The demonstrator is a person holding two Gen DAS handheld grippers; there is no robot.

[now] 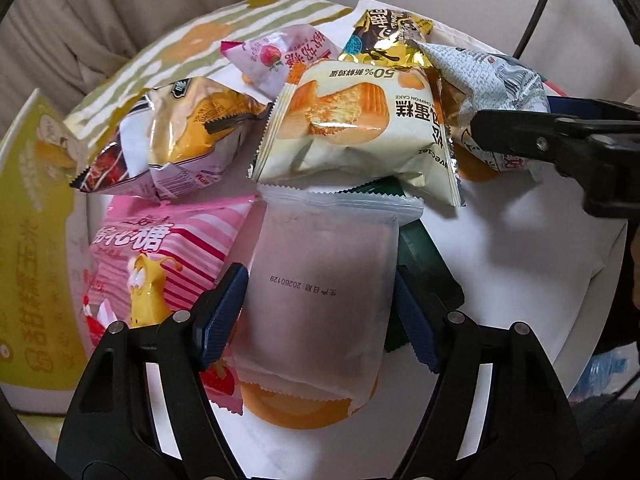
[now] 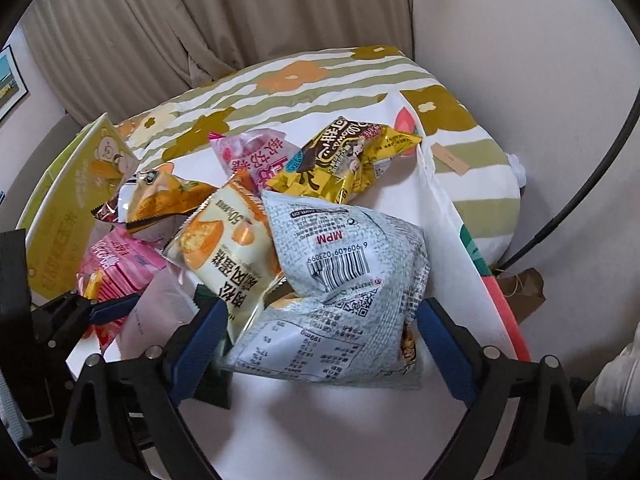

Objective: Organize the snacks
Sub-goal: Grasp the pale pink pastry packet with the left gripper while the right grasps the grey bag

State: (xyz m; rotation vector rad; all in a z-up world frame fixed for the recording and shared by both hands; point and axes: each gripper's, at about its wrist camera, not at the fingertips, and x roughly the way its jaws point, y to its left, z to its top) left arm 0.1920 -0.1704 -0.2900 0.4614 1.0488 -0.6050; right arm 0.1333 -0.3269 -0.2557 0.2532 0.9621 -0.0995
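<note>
Several snack packets lie in a heap on a white board (image 1: pixel 520 248). My left gripper (image 1: pixel 320 316) is open, its blue pads on either side of a frosted translucent packet (image 1: pixel 320 280) that lies flat on the board. My right gripper (image 2: pixel 320 344) is open around a grey printed packet with a barcode (image 2: pixel 344 272); it also shows in the left wrist view (image 1: pixel 504 76). A cream chiffon cake packet (image 1: pixel 360 128) lies between them, also in the right wrist view (image 2: pixel 228 248). A pink striped packet (image 1: pixel 160 256) lies to the left.
A gold packet (image 2: pixel 344 160), a pink strawberry packet (image 2: pixel 252 152) and an orange-and-silver packet (image 1: pixel 176 140) lie behind. A yellow-green box (image 1: pixel 32 240) stands at the left. The board rests on a flowered cloth (image 2: pixel 304 76); beige curtains hang behind.
</note>
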